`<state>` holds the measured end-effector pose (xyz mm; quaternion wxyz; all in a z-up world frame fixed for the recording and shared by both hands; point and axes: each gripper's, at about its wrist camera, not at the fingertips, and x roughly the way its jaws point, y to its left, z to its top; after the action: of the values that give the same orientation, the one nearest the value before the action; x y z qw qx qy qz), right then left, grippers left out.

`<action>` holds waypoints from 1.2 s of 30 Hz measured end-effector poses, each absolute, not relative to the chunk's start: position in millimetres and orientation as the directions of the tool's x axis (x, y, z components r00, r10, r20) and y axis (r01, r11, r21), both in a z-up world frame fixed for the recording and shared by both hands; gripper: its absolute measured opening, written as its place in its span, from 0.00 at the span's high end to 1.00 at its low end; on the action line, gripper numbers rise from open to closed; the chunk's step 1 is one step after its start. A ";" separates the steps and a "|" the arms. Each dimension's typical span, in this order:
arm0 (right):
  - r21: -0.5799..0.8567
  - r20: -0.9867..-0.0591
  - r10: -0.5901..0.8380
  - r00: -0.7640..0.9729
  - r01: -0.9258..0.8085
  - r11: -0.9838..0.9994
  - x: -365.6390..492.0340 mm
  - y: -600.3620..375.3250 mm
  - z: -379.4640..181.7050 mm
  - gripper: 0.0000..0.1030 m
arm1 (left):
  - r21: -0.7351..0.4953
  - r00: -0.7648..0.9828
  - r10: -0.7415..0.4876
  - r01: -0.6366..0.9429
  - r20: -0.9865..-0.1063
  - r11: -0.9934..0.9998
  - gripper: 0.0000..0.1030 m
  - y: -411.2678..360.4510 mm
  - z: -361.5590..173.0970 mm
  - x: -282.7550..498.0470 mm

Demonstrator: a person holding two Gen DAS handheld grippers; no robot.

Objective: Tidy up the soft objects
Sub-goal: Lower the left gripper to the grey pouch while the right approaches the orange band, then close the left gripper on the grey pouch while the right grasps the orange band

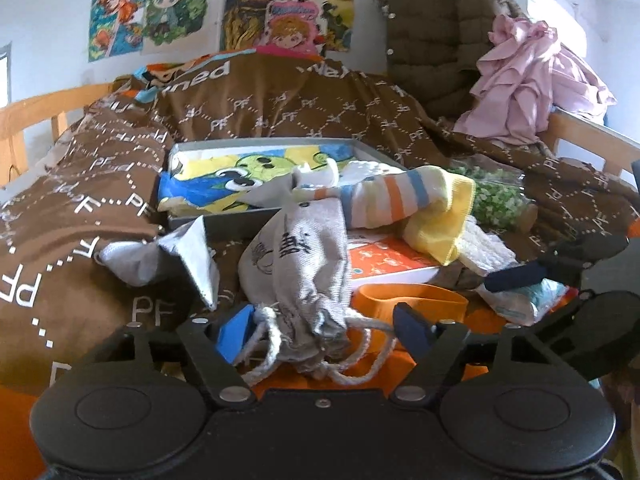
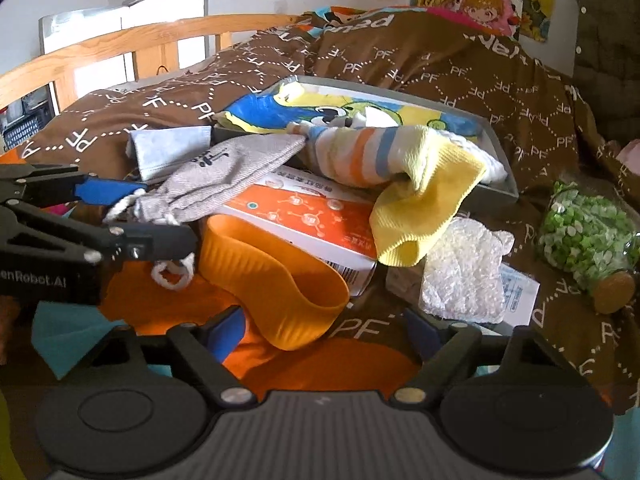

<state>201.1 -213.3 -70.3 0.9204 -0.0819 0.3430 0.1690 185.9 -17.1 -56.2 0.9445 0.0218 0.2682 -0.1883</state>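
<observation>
A grey drawstring pouch lies on the brown blanket, its gathered neck and white cords between the open fingers of my left gripper; it also shows in the right wrist view. A striped sock with a yellow cuff drapes over the grey tray's edge, also seen in the right wrist view. A pale blue cloth lies left. My right gripper is open around the near rim of an orange soft cup. The left gripper shows at the left of the right wrist view.
An orange-and-white box lies under the sock. Bubble wrap and a jar of green bits lie right. A cartoon towel fills the tray. Pink clothing and a brown jacket are piled at the back.
</observation>
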 end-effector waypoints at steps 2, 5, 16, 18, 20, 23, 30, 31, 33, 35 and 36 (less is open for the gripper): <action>-0.035 -0.660 0.252 0.708 -0.364 0.931 203.8 -213.1 -72.3 0.16 | -0.087 0.782 -0.343 0.350 -0.521 0.933 0.28 -13.2 -57.5 190.9; -0.033 -0.660 0.256 0.707 -0.367 0.930 208.5 -212.0 -75.2 0.17 | -0.118 0.773 -0.348 0.339 -0.530 0.933 0.32 -8.6 -59.5 196.5; 0.016 -0.661 0.313 0.682 -0.405 0.914 217.9 -207.2 -80.6 0.32 | -0.135 0.751 -0.359 0.344 -0.554 0.929 0.50 -6.2 -67.0 201.4; 0.020 -0.657 0.316 0.684 -0.403 0.915 217.4 -207.3 -79.1 0.40 | -0.148 0.749 -0.362 0.339 -0.555 0.929 0.53 -5.0 -66.8 202.0; 0.020 -0.658 0.314 0.684 -0.401 0.916 217.4 -207.4 -79.0 0.45 | -0.163 0.749 -0.363 0.330 -0.555 0.930 0.55 -3.2 -66.6 202.7; 0.020 -0.664 0.307 0.682 -0.395 0.919 218.1 -207.0 -78.7 0.54 | -0.159 0.751 -0.358 0.327 -0.556 0.932 0.58 -3.4 -66.9 202.0; -0.015 -0.670 0.280 0.688 -0.389 0.921 214.7 -203.9 -74.4 0.75 | -0.109 0.773 -0.321 0.314 -0.548 0.943 0.60 -9.6 -64.3 190.3; -0.016 -0.670 0.279 0.688 -0.389 0.921 213.8 -203.8 -74.2 0.77 | -0.111 0.774 -0.319 0.311 -0.547 0.944 0.60 -10.3 -63.0 188.8; -0.015 -0.668 0.279 0.690 -0.388 0.922 211.9 -204.3 -73.3 0.79 | -0.122 0.777 -0.318 0.302 -0.544 0.945 0.61 -10.6 -59.7 185.7; -0.015 -0.662 0.280 0.695 -0.386 0.922 209.3 -205.1 -71.2 0.81 | -0.145 0.775 -0.326 0.295 -0.541 0.944 0.61 -10.7 -56.5 182.1; -0.016 -0.658 0.280 0.699 -0.385 0.923 207.7 -205.3 -69.9 0.81 | -0.157 0.777 -0.328 0.289 -0.538 0.944 0.61 -10.8 -54.4 179.4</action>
<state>207.7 -205.3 -69.9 0.9186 -0.0765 0.3429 0.1811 179.4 -10.8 -54.4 0.9420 -0.0328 0.2911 -0.1638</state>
